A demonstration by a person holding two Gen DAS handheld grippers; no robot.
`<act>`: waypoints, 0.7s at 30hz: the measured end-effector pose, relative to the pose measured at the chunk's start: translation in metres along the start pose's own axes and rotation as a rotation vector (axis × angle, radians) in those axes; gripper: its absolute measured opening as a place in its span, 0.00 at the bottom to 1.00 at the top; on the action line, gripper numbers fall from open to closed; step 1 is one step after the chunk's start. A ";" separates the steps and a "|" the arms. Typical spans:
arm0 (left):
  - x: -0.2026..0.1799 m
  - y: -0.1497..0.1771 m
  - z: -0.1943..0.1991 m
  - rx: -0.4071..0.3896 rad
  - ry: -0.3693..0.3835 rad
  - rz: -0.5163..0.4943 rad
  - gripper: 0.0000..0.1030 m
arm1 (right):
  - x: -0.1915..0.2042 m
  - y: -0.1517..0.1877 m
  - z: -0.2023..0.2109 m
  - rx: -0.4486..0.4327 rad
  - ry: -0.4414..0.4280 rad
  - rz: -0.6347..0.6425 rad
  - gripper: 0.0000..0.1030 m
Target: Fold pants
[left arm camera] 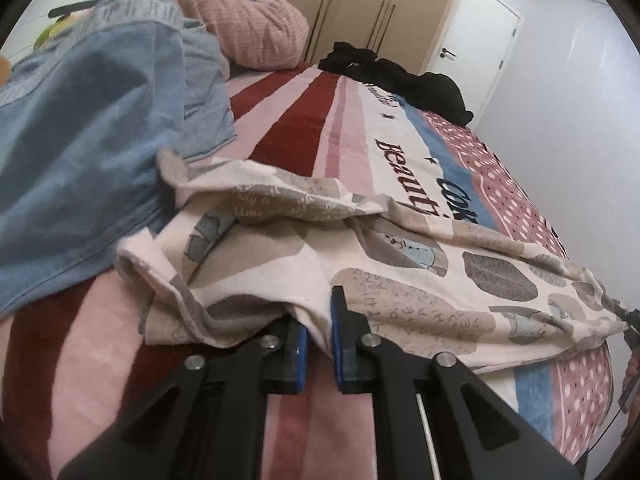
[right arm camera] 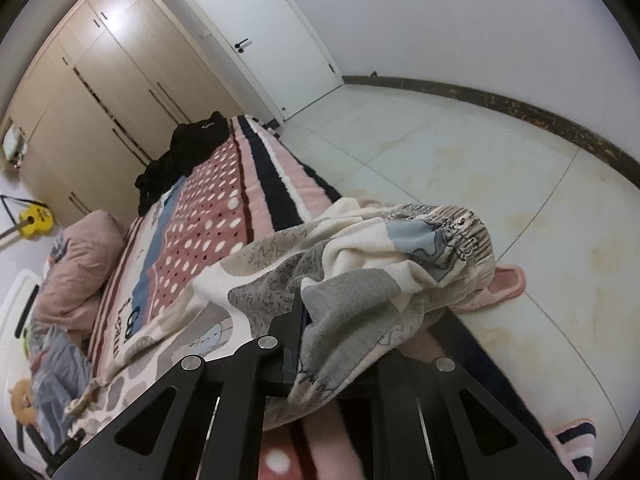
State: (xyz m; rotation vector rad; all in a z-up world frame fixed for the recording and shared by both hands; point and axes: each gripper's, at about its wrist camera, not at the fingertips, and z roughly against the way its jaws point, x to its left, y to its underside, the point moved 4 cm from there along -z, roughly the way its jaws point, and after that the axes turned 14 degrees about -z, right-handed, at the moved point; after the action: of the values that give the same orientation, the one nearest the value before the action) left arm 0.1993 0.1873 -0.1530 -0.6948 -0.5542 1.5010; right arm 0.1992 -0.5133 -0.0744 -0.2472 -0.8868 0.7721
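Your left gripper [left arm camera: 320,344] pinches the patterned pants [left arm camera: 400,280] at one edge | your right gripper [right arm camera: 316,344] pinches their bunched other end | pants lie across the bed blanket [left arm camera: 312,120] | blanket print reads "Beauty"

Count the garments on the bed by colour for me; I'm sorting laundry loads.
Cream patterned pants: 1
Blue denim garment: 1
Black garment: 1
Total: 3
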 end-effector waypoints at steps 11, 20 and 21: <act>0.005 0.015 0.008 0.078 -0.055 -0.055 0.52 | -0.035 0.012 0.002 0.162 0.005 0.025 0.42; -0.014 0.006 0.030 0.035 -0.045 -0.078 0.58 | -0.080 -0.006 -0.011 0.233 -0.107 -0.191 0.66; -0.017 0.003 0.029 0.031 -0.042 -0.078 0.58 | -0.083 -0.008 -0.019 0.247 -0.122 -0.226 0.68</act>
State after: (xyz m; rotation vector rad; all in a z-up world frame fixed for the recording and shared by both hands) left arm 0.1761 0.1722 -0.1330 -0.6117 -0.5823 1.4508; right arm 0.1855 -0.5746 -0.1321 0.1184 -0.9066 0.6826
